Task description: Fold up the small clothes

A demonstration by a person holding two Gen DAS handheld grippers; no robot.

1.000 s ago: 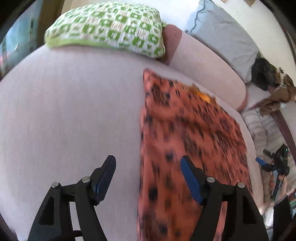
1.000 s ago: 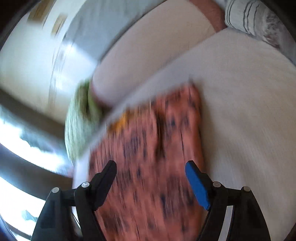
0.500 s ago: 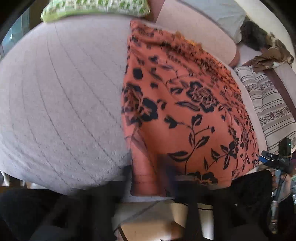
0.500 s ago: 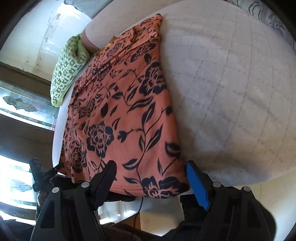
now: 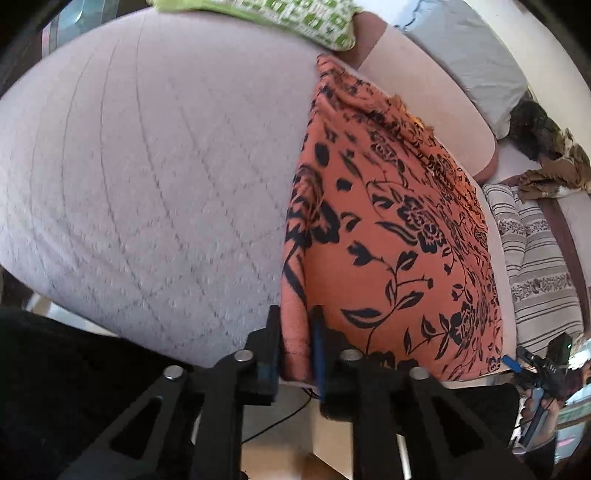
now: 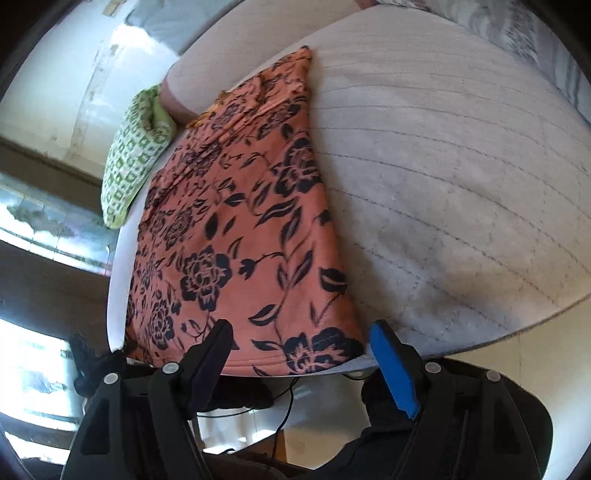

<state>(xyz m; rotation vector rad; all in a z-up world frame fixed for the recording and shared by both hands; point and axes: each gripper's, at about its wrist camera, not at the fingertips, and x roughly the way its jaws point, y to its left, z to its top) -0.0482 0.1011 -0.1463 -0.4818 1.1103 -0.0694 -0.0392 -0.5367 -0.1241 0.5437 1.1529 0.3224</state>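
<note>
Both grippers have dropped to the near edge of the bed since a second ago, when they hovered wide open above the cloth. Left gripper (image 5: 297,332): its jaws, which have just been widening slightly after snapping nearly together, now pinch a bunched fold at the near left corner of the orange flowered garment (image 5: 399,236). Right gripper (image 6: 301,345): its fingers are spread wide, straddling the garment's near right corner without touching it. Both tools point steeply down. The garment lies flat on the pale quilted mattress (image 5: 147,177), its far end reaching the bolster (image 5: 417,99). A green patterned pillow (image 5: 295,18) sits beyond. Only the left view shows the striped bedding (image 5: 535,266) and the right gripper off to the side; only the right view shows a bright window (image 6: 33,354).
</note>
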